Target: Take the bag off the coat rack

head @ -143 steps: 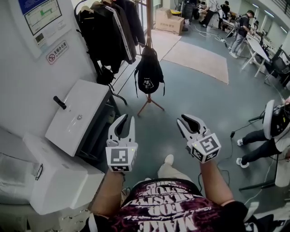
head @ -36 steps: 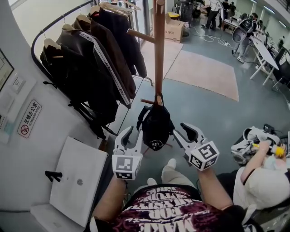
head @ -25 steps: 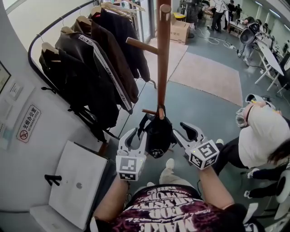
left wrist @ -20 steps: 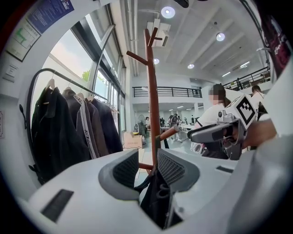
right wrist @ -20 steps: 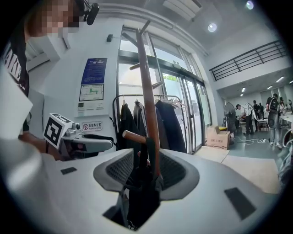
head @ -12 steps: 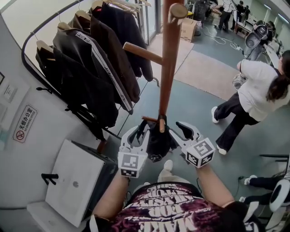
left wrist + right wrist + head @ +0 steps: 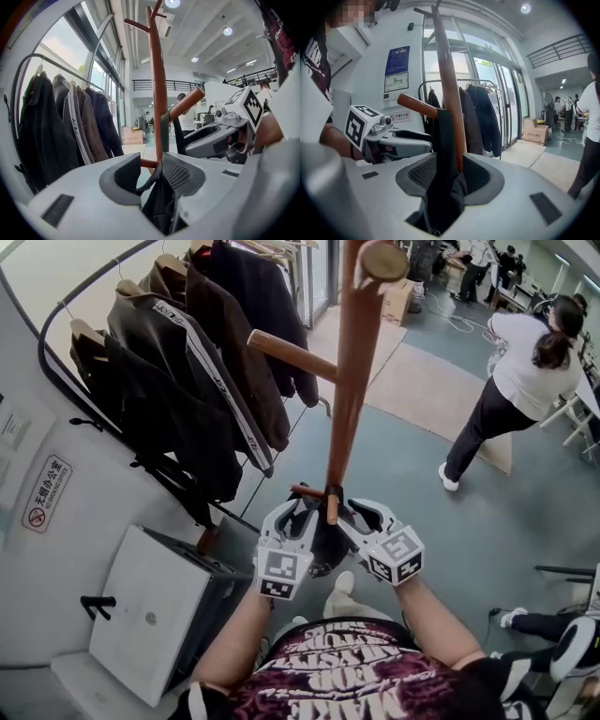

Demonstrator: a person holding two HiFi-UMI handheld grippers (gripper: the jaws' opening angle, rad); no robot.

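Observation:
A black bag hangs by its top loop from a low peg of the brown wooden coat rack. My left gripper and right gripper flank the bag's top from either side. In the left gripper view the left gripper is open; its jaws have just been opening, with the bag and one of its straps between them. In the right gripper view the right gripper is open around the bag and its hanging loop, close to the pole.
A curved rail of dark jackets stands left of the rack. A white cabinet sits at lower left against the wall. A person in a white top stands at the right by a beige rug.
Both grippers have moved forward and down, closing in on the bag's top from either side. The person in white has walked farther away to the upper right.

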